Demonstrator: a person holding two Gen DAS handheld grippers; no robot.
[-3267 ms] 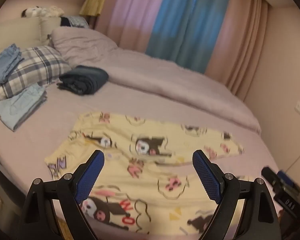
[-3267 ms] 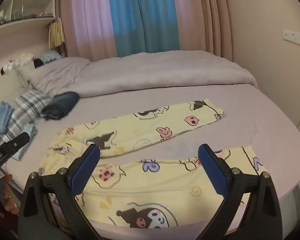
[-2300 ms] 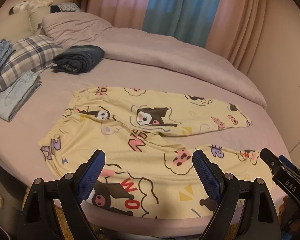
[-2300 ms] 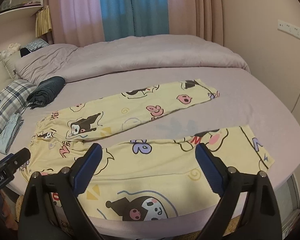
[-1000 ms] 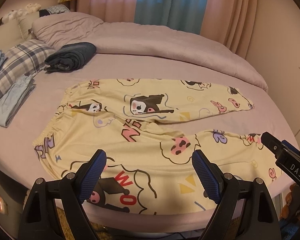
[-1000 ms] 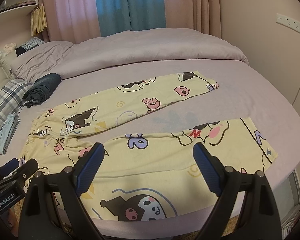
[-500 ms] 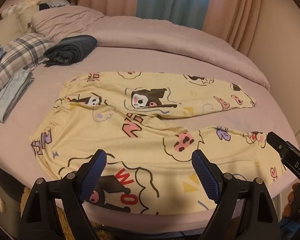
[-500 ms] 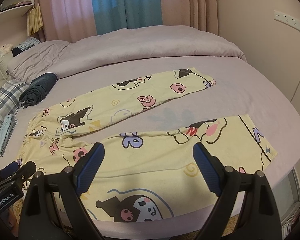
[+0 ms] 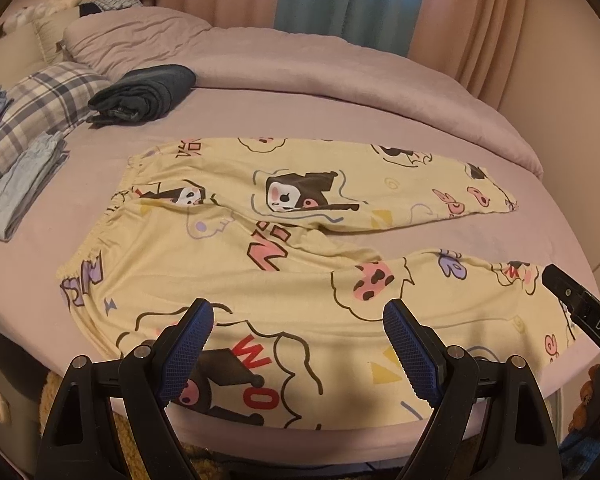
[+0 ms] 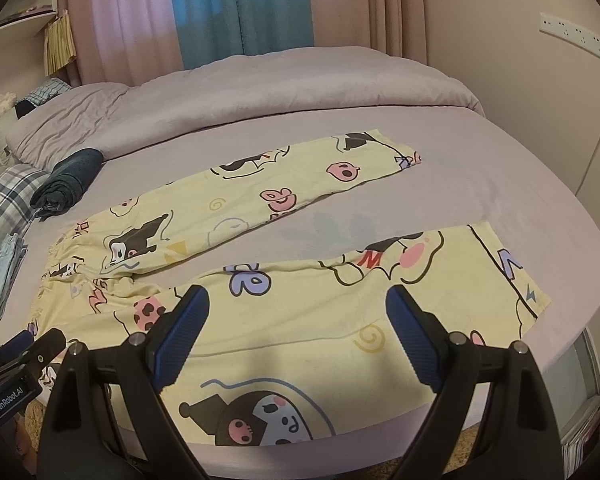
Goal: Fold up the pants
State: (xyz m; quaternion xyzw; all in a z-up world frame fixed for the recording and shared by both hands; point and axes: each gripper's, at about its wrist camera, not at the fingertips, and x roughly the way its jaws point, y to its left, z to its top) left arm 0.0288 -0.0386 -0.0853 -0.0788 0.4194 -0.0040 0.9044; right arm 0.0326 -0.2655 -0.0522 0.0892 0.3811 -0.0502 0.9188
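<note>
Yellow cartoon-print pants (image 9: 236,256) lie flat and spread on the mauve bed, waistband to the left, two legs running right with a gap between them. They also show in the right wrist view (image 10: 300,300). My left gripper (image 9: 298,344) is open and empty, above the near leg close to the waist end. My right gripper (image 10: 296,332) is open and empty, above the near leg further toward its cuff. Each gripper shows at the edge of the other's view.
A folded dark garment (image 9: 144,94) lies at the back left. A plaid pillow (image 9: 40,108) and folded pale blue clothes (image 9: 16,188) sit at the left. A rolled duvet (image 9: 300,64) runs along the back. The bed edge (image 9: 340,440) is just below my grippers.
Both grippers have moved closer to the bed and tilted down over the near leg. The pants have not moved. Both grippers stay open.
</note>
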